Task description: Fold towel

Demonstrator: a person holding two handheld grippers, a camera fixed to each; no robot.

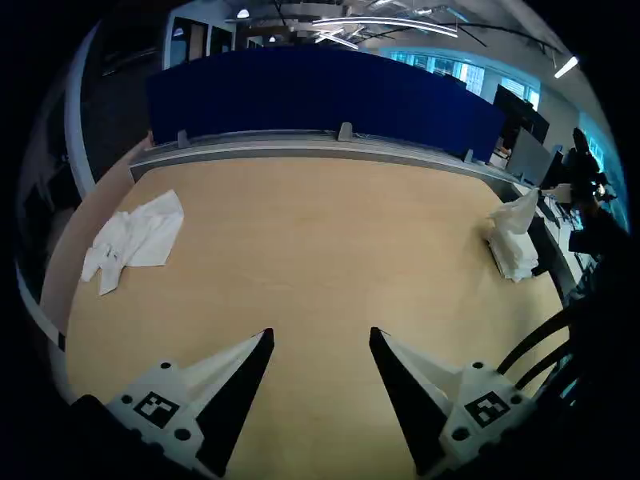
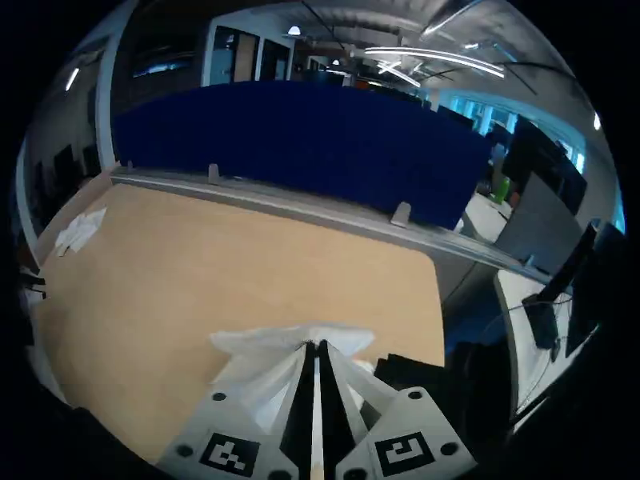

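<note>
**Left gripper view and right gripper view, one instant.** My right gripper [image 2: 314, 346] has its jaws drawn narrow, all but closed. The bunched edge of a white towel [image 2: 256, 340] is gathered at their tips and spills out to either side. I judge it pinched, though the contact itself is hidden under the fingers. My left gripper [image 1: 320, 334] stands wide and holds nothing, over the bare wooden table [image 1: 320, 240].

**Key relation.** From the left gripper, the white towel [image 1: 512, 236] lies ahead and far to the right, at the table's right-hand edge, well apart from the open jaws. Its long axis runs roughly away from me along that edge, and one corner stands up in a peak. The right gripper is thus at the towel and the left is much the farther of the two.

**Appearance.** The towel looks soft, limp and rumpled, in several loose layers, not laid flat. I cannot tell whether it is one cloth or a small pile. A second, crumpled towel [image 1: 132, 240] lies at the far left of the table, well apart from both grippers, with the blue partition [image 1: 320, 88] beyond it.

**Judgement.** Folding has not begun. The next move calls for drawing the held towel onto the middle of the table and bringing the left gripper across to a second corner. The risk is dragging extra layers along.
</note>
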